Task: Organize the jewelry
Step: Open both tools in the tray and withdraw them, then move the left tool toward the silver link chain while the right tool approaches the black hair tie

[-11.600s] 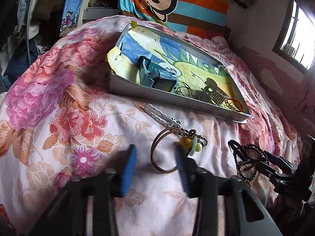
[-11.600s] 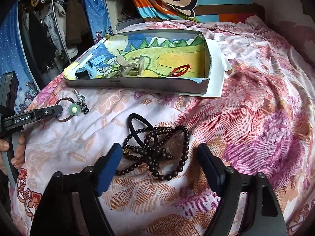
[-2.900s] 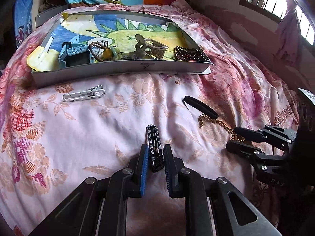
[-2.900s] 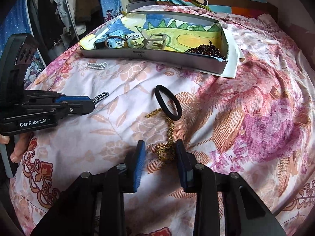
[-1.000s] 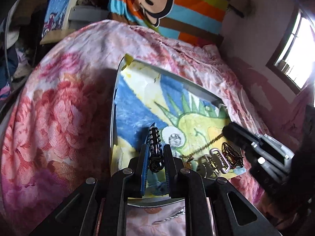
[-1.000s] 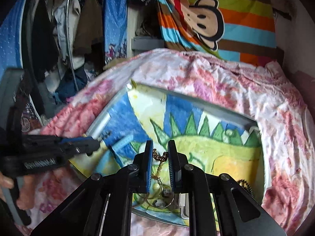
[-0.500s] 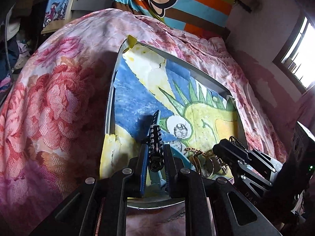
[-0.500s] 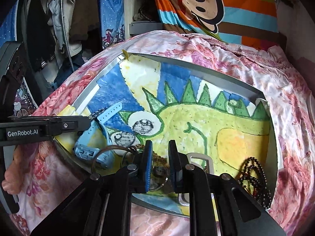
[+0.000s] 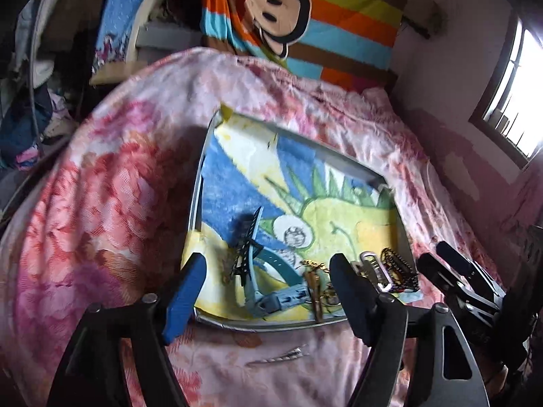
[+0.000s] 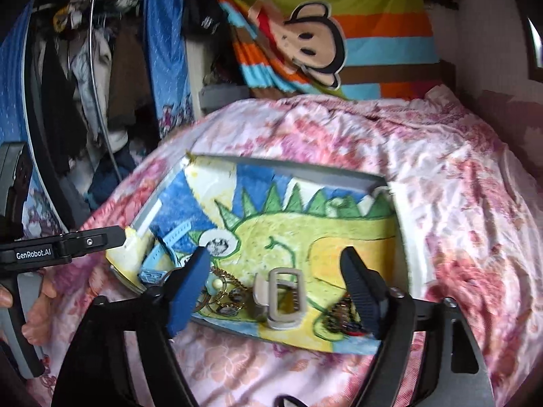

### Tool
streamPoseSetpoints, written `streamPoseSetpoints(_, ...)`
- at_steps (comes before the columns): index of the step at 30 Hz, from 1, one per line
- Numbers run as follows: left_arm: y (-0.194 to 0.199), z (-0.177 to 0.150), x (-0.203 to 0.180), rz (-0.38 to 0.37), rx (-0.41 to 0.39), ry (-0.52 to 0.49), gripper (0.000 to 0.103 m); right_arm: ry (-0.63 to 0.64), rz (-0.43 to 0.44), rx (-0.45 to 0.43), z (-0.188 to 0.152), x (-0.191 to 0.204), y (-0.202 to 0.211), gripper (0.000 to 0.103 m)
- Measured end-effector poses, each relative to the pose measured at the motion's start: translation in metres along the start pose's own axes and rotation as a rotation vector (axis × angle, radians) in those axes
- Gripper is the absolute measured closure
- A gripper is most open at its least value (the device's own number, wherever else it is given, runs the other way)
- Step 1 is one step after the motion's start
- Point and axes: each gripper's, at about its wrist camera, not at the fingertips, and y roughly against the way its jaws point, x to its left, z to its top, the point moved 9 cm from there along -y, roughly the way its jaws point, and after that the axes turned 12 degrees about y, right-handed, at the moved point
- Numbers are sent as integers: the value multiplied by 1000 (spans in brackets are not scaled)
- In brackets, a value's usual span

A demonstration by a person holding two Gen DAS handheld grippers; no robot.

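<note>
- Silver clip [image 9: 279,359] lies on the bedspread [image 9: 101,210] outside the tray [image 9: 198,203], just in front of its near wall; I judge it the one piece not yet put away that I can see.
- Its long axis runs roughly left to right across my left view, tilted up slightly at the right end.
- It sits low between my left claw's [image 9: 268,293] fingers, nearer me than their tips, so I'd need to pull back and dip to reach it.
- My left claw is spread wide and holds nothing; it is the nearer one.
- My right claw [image 10: 278,293] is also spread wide and empty, over the tray's near edge; the clip is not in its view.
- Inside the tray I see a dark clip [image 9: 246,249] propped on the blue watch [image 9: 271,300], a gold chain [image 9: 314,288], a beige claw clip [image 10: 280,296] and dark beads [image 9: 398,269].
- Turning the left claw so its fingers close across the clip's narrow width should suit best.
</note>
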Motion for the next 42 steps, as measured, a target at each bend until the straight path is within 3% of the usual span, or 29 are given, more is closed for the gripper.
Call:
streamPoseSetpoints(5,42,-4,-13,36,-136,-57,6,-9,-3,-93,3,-8,46,10)
streamPoseSetpoints(10,82,-26,-23,58,-257,-127,1,0,-13,-159,-3,-7,88,2)
streamPoseSetpoints(14,104,-54,-22,67,-329,-147,0,39,-37,-144,-21,-1,109,2)
streamPoseSetpoints(26,136,-124,-6,110,-332,-133,0,132,-23,-156,-84,20,167,2)
streamPoseSetpoints(32,133,-143,6,144,-305,-146,0,132,-4,-94,-116,26,159,2)
streamPoseSetpoints(42,104,-154,21,173,-174,-144,0,187,22,-8,-142,46,137,2)
